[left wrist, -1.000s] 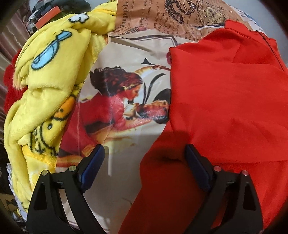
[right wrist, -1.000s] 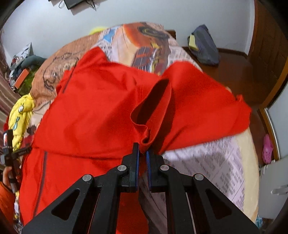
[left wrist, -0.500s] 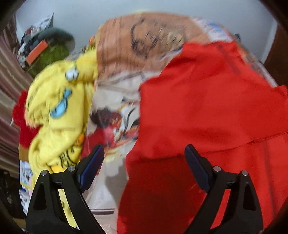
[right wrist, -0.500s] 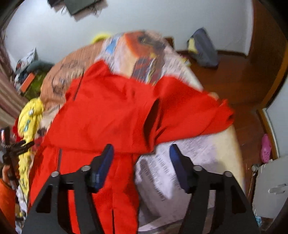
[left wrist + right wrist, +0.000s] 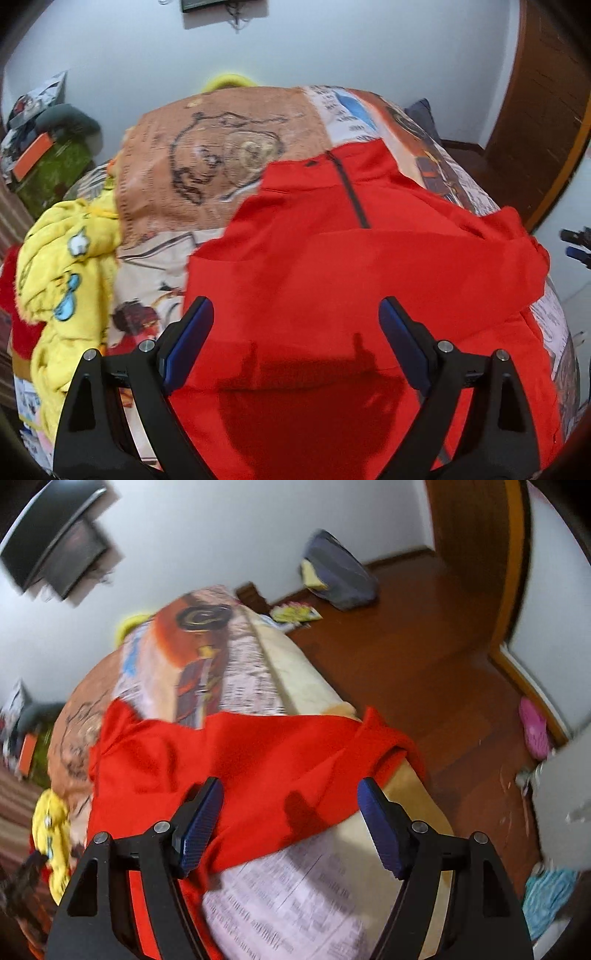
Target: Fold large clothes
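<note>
No words or numbers can be read in either view. The bed sheet (image 5: 221, 155) has newspaper-style print on it, with rows of tiny letters at the top right of the left view and at the bottom middle of the right view (image 5: 295, 897), but the letters are too small and blurry to make out. The brown patch of the sheet near the top middle of the left view shows a drawing with small blurry lines down its left edge, and these cannot be read either. The yellow blanket (image 5: 62, 266) at the left has cartoon pictures only
</note>
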### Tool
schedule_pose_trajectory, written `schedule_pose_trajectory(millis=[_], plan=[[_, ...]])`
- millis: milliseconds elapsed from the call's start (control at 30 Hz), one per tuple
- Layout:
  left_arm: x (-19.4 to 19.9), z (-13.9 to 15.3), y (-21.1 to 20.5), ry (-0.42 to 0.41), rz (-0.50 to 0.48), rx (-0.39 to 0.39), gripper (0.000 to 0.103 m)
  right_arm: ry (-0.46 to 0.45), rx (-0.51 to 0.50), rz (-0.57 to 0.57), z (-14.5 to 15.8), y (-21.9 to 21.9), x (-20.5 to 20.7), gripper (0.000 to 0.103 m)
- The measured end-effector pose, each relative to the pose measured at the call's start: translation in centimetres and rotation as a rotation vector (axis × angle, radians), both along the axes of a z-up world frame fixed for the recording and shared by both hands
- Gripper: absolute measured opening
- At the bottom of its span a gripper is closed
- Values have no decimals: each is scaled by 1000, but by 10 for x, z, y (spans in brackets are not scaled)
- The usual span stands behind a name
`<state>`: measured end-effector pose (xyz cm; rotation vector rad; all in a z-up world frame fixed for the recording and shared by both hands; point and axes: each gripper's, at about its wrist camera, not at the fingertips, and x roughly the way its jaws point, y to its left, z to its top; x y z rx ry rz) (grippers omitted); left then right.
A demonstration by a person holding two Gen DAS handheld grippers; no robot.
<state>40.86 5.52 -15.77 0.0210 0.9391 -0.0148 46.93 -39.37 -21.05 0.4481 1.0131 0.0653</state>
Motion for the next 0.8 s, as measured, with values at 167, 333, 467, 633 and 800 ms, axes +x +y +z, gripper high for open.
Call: schedule_pose_trajectory(millis=[167,333,467,633,800], plan=[[8,-26,-13,49,-32,-6,91,106,50,-86,-43,-17,31,72],[10,-47,-14,88,-29,15,91,168,64,-149,-73,-28,48,72],[11,-59,-8,115,-11,12,91,129,52,-186,-77,-33,47,43],[7,-61,-2,124,8,1,91,106,35,-183,-69,-39,43,12],[-4,-50,-3,99,1,16,91,-6,30,-180,-32,-39,32,10]])
